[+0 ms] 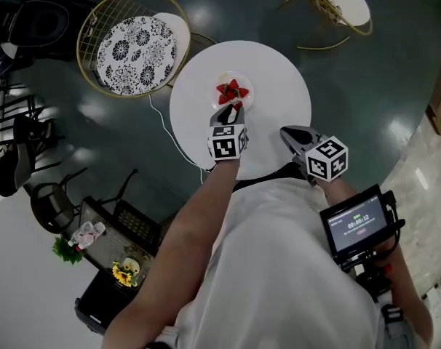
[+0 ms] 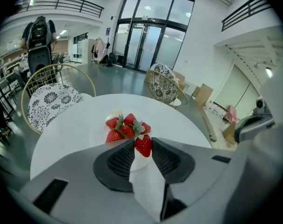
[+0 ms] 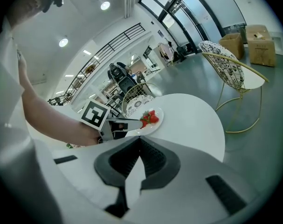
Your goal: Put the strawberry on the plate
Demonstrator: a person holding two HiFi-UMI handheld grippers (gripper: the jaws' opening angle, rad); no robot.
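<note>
A white plate [image 1: 247,100] with several red strawberries [image 1: 231,91] sits near the middle of the round white table [image 1: 279,78]. My left gripper [image 1: 232,112] reaches the plate's near rim. Its jaws are shut on one strawberry [image 2: 143,145], held just in front of the pile [image 2: 124,127] over the plate [image 2: 97,135]. My right gripper [image 1: 287,132] hangs over the table's near right edge, shut and empty [image 3: 140,142]. In the right gripper view the left gripper [image 3: 132,123] is seen at the plate [image 3: 156,123] with the strawberries [image 3: 150,117].
A wire chair with a patterned black-and-white cushion [image 1: 135,49] stands left of the table. Another wire chair [image 1: 337,2] is at the back right. A white cable [image 1: 169,133] runs along the dark floor by the table's left edge.
</note>
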